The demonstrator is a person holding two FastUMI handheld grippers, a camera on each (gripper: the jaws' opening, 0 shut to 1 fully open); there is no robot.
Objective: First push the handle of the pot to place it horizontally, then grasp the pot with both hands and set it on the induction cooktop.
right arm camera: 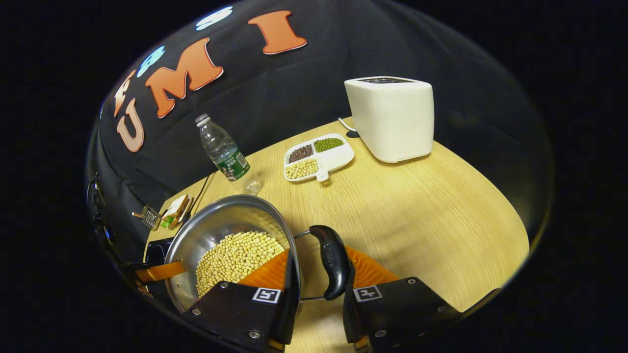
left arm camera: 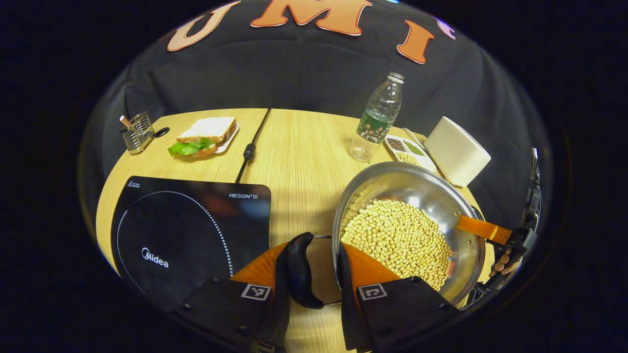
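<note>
Both grippers (left arm camera: pixel 319 264) (right arm camera: pixel 316 274) apparently straddle pot (left arm camera: pixel 417 196) handles.

Part of the pot's (left arm camera: pixel 431 196) near rim was hidden behind the left gripper's fingers (left arm camera: pixel 365 269). In the right gripper view, the induction cooktop (right arm camera: pixel 156 252) was largely covered beyond the pot (right arm camera: pixel 221 225), left of the fingers (right arm camera: pixel 270 272), and the sandwich (right arm camera: pixel 176 208) was too small to make out.

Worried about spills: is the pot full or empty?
Partly full: pale beans heap across the pot bottom, bare steel wall above them.
</note>
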